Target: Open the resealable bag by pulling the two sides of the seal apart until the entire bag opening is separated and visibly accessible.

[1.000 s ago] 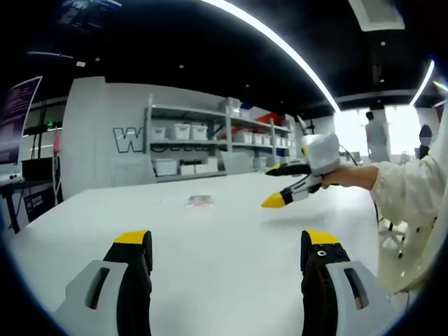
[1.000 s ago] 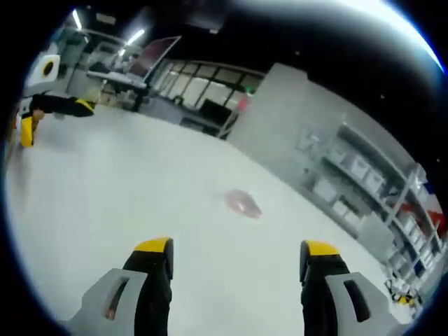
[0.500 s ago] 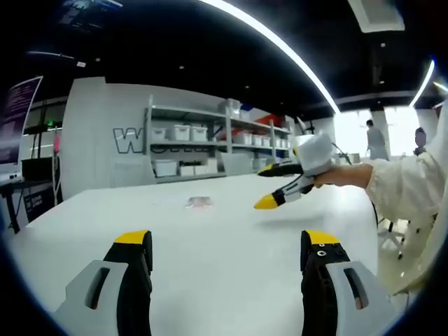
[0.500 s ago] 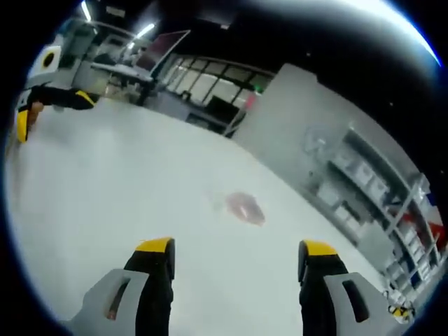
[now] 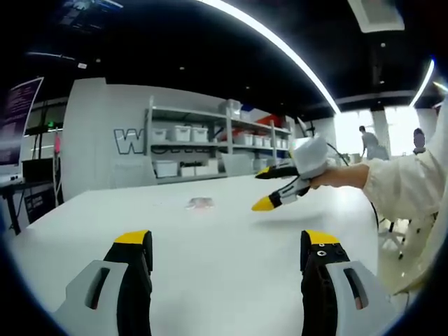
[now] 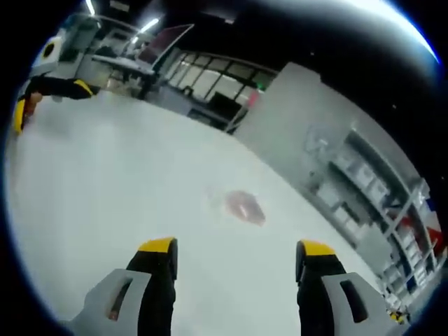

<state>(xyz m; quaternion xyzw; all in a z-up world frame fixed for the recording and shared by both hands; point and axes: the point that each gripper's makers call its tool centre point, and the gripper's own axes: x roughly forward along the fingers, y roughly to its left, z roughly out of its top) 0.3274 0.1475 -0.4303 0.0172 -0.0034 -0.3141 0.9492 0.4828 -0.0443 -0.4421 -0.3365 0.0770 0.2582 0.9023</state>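
Observation:
A small clear resealable bag (image 5: 200, 202) with something pinkish inside lies flat on the white table (image 5: 224, 266), far ahead in the left gripper view. In the right gripper view the bag (image 6: 243, 206) lies closer, ahead of the jaws and apart from them. My left gripper (image 5: 225, 245) is open above the near table with nothing between its jaws. My right gripper (image 6: 236, 250) is open too and holds nothing; it also shows in the left gripper view as the right gripper (image 5: 271, 187), held by a sleeved hand to the right of the bag. At the left edge of the right gripper view is the left gripper (image 6: 38, 98).
Shelves with white bins (image 5: 210, 143) stand against the back wall beyond the table. A person (image 5: 369, 143) stands far off at the right by bright windows. Desks and a screen (image 6: 150, 59) lie beyond the table's far side.
The right gripper has drifted left toward the bag and tilted slightly down; in its own view the bag has come nearer. The left gripper has stayed still.

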